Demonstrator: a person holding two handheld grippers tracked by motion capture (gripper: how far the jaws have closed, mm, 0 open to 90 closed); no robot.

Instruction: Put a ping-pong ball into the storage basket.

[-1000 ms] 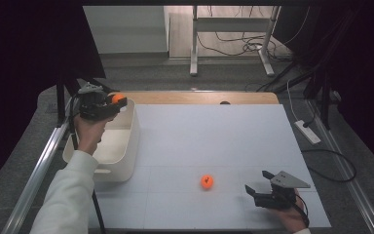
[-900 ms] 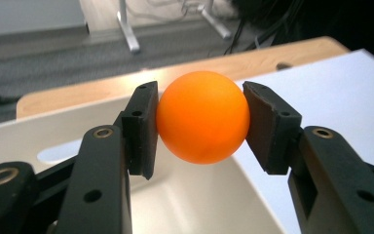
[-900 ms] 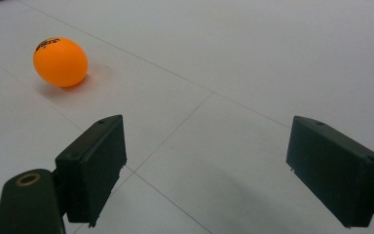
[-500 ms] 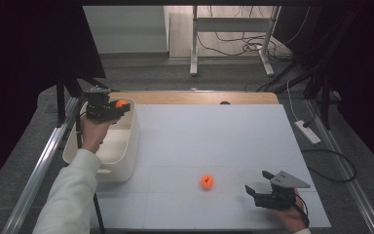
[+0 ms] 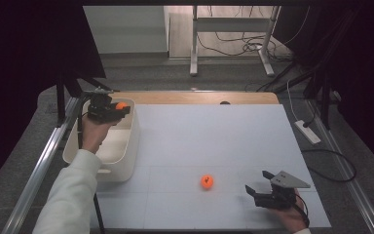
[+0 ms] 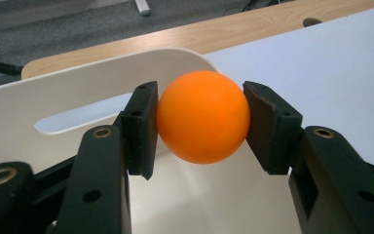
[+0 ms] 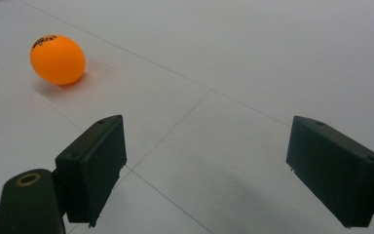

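High view: left claw (image 5: 119, 111) sits over the far end of the white rectangular plastic bin (image 5: 129, 158) at the left edge of the bench (image 5: 214, 136), pinching a smooth orange plastic ball (image 5: 121, 106). Left gripper view confirms: ball (image 6: 203, 116) is clamped between both black pads (image 6: 141, 127), one on each side, held above the bin's interior, with the bin's rounded far wall and its slot handle (image 6: 78, 119) right behind it. Ball is clear of the bin floor, not touching the wall as far as I can tell

Right claw (image 5: 257, 191) rests low at the near right of the bench, jaws spread wide, nothing between them. Second orange ball with a small black print (image 5: 206, 181) lies on the white bench surface, near that claw and to its left, not touching it. Right gripper view: same printed ball (image 7: 58, 59) sits ahead and off to the left of the open claw (image 7: 207, 168), outside the gap between the jaws, with thin seam lines on the bench sheet running under them

White sleeve (image 5: 70, 195) comes in from the bottom left
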